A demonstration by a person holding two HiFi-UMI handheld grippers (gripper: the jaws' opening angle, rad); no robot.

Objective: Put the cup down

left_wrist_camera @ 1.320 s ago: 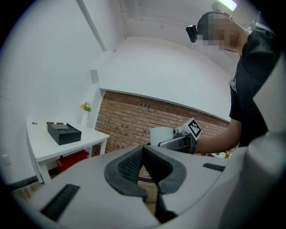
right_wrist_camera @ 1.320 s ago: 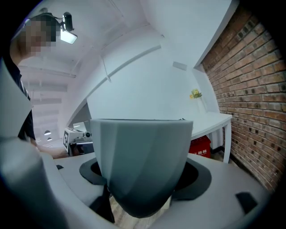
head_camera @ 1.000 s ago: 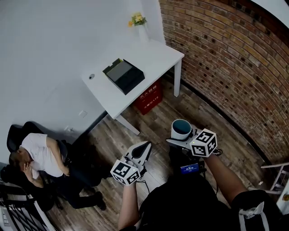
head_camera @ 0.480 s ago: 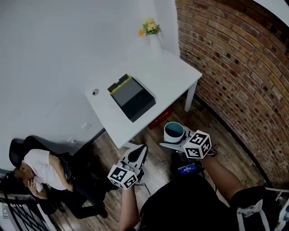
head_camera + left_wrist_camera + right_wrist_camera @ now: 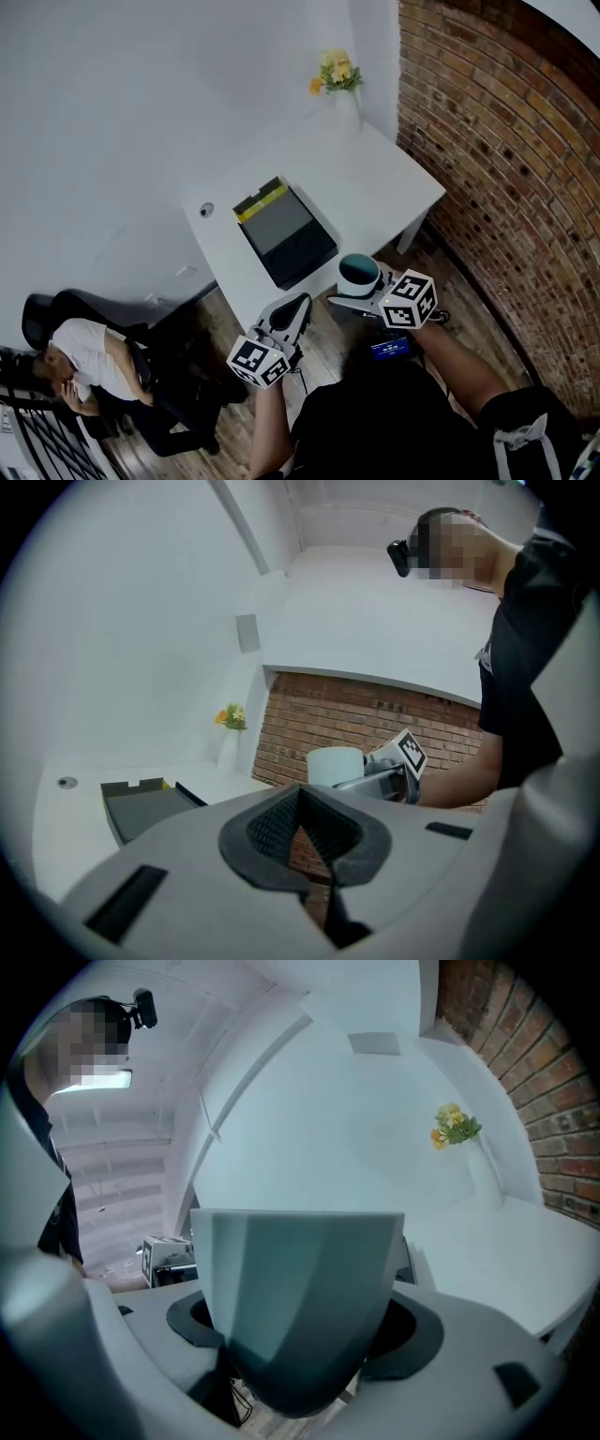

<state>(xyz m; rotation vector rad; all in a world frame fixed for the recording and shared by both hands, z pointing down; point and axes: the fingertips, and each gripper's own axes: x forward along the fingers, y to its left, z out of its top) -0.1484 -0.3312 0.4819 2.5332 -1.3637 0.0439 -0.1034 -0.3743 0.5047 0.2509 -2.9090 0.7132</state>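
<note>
The cup [image 5: 358, 271] is held upright in the air by the right gripper [image 5: 355, 294], whose jaws are clamped on its lower sides; in the right gripper view its pale, faceted wall is seen filling the space between the two dark pads [image 5: 424, 1327]. From the head view the cup is seen over the near edge of the white table [image 5: 375, 183], near a black box [image 5: 286, 232] that is marked by a yellow strip along its far end; in the left gripper view the cup is shown clear of the tabletop, against the brick wall [image 5: 309, 719]. The left gripper [image 5: 298, 306] is held lower and to the left, over the wooden floor [image 5: 323, 345] just off the table's near edge; its jaws are together and nothing is gripped between them. A vase of yellow flowers [image 5: 339, 77] is set at the table's far corner, by the brick wall; a small round object [image 5: 205, 210] is seen near the table's left edge. A seated person [image 5: 89, 361] is seen at the lower left, well apart from both grippers.
</note>
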